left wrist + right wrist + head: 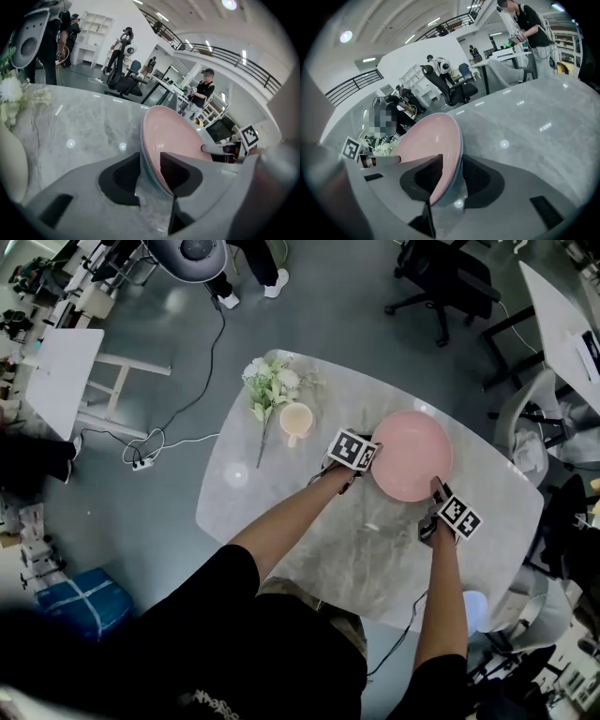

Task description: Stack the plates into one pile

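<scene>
table (281, 512) | plates (411, 454) by far edge | left tool (150, 169), right tool (453, 176) loose astride rim

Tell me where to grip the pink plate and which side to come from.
Best grip the pink plate by its rim, one jaw over and one under. It lies flat and shallow on a bluish plate, so only the thin edge fits the jaws. Come from opposite sides, where the left gripper and right gripper straddle it.

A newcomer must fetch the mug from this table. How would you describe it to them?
Find the grey marble table, then the bunch of white flowers at its far left end. The mug sits right beside them: small, cream, handled, left of the pink plate.
</scene>
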Tool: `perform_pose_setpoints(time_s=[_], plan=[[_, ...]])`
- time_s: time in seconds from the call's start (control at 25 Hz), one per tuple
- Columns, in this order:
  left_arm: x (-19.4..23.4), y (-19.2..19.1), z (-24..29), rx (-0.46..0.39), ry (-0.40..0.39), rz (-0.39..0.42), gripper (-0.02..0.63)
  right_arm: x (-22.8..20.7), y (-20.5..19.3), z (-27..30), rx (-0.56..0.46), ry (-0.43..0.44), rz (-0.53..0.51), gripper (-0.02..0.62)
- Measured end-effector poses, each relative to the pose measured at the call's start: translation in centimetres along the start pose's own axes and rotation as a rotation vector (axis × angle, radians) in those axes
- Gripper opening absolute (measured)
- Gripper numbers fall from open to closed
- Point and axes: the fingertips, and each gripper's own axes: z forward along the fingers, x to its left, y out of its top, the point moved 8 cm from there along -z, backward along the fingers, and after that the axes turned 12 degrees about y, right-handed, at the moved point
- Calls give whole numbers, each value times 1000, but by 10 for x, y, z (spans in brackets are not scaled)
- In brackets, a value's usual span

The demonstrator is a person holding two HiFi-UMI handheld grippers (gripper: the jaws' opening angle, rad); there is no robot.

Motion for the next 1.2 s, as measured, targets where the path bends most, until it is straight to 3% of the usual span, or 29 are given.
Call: perform_pose_setpoints(time_s=[0.08,0.32,0.48,0.68,1.0,1.2], plan=[[0,-2,0,-6,0,-17,128,-2,-7,3,9,-4,14,101],[1,-1,7,37,-12,-10,127,-2,-14,7,-5,-30,34,89],[1,-4,6,38,-27,-63,117,-2,-15,5,-10,-62,12,86],[-4,-10,2,37,-15,-65,114,-2,-16,0,15,-90,22,74],[-13,-14,-36,16,-51,-105,114,21,-17,-30,4,-19,36,72],[-36,-40,-82,-4,-71,-131,107,44,-48,-81,-24,-10,82,72]])
